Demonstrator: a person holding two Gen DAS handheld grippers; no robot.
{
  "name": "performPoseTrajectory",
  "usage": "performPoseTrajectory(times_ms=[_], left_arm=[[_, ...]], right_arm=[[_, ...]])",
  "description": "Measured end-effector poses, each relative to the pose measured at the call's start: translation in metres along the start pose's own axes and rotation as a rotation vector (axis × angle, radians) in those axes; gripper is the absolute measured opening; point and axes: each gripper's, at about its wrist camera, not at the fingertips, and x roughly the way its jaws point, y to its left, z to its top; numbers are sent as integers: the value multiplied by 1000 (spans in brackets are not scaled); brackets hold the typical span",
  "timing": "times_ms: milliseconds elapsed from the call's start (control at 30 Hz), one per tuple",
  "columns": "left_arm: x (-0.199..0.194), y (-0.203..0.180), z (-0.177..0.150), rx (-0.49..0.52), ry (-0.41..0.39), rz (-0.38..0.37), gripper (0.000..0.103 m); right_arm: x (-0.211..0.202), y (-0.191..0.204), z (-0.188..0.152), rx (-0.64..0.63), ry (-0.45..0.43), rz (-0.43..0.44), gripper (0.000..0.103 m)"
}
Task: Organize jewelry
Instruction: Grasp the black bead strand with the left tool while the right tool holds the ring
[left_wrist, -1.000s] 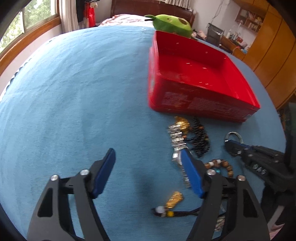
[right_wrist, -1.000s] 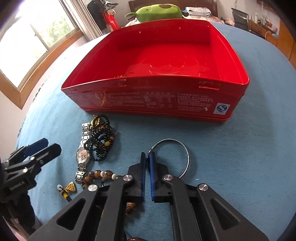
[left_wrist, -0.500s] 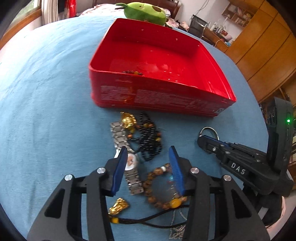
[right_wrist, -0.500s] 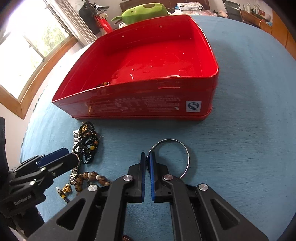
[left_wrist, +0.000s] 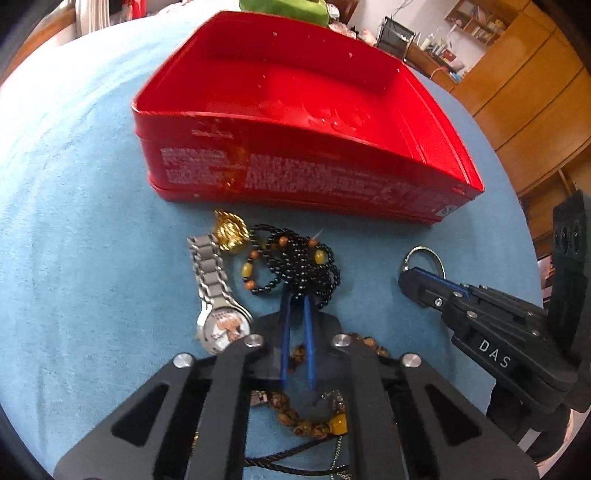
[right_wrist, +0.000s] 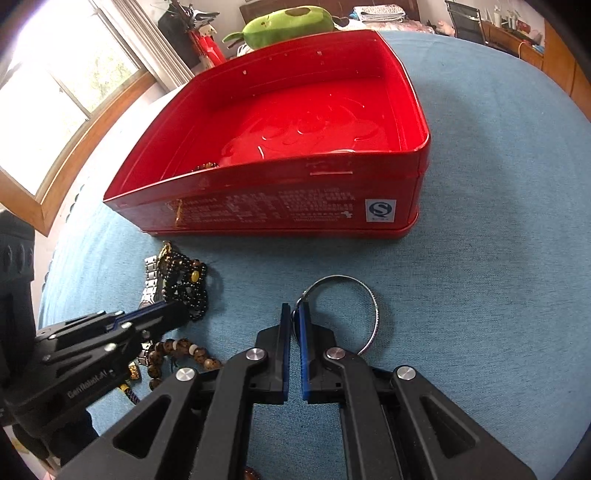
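On the blue desk (left_wrist: 74, 258) before the red tin (left_wrist: 306, 184), the left gripper (left_wrist: 297, 301) has just closed its fingers on the black bead necklace (left_wrist: 303, 262), while the right gripper (right_wrist: 294, 314) clamps the silver bangle (right_wrist: 371, 314).

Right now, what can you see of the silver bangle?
The silver bangle is a thin, shiny, metal-looking hoop, ridged along its edge. It lies flat on the blue cloth, in front of the red tin and apart from it. The right gripper is shut on its near-left rim.
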Motion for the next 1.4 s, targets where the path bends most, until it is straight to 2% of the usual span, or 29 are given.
performPoseTrajectory(times_ms=[100, 200, 367, 400, 433, 500, 533, 667, 767, 833, 900, 1000, 1033, 1200, 1400], left_arm=[[-17, 4, -1, 0, -55, 3, 2], [-28, 6, -1, -3, -76, -15, 2], [-15, 0, 1, -9, -34, -15, 5], [-11, 0, 2, -14, -26, -3, 10], [-7, -3, 4, -16, -17, 8, 24], [-4, -4, 7, -15, -27, 24, 38], [-3, -6, 8, -12, -32, 33, 40], [7, -12, 13, -11, -21, 44, 39], [16, -13, 12, -13, -1, 56, 35], [19, -18, 16, -2, -11, 78, 26], [23, -21, 19, -4, -14, 71, 23], [24, -19, 22, -18, -28, 49, 20], [23, -17, 23, -26, -31, 38, 17], [12, -11, 23, -34, -63, 6, 14], [-17, -14, 20, -10, -130, -29, 13]], right_arm=[[-3, -2, -1, 3, -11, -30, 3], [-3, -2, 0, 5, -13, -38, 3], [-2, -3, 0, 6, -12, -35, 3], [-2, -4, 0, 8, -12, -32, 3], [-2, -4, 0, 9, -11, -30, 3], [-2, -5, 0, 10, -11, -29, 3], [-2, -4, 0, 9, -11, -30, 3], [-2, -4, 0, 12, -11, -27, 3], [-2, -4, 0, 9, -12, -30, 3], [-1, -3, -1, 2, -15, -40, 3], [0, -1, -1, -8, -22, -42, 7], [1, 0, -1, -12, -27, -44, 7], [1, 1, -1, -15, -29, -47, 7], [-3, -2, -1, -2, -46, -40, 3], [-25, -4, 0, 1, -97, -8, 3]])
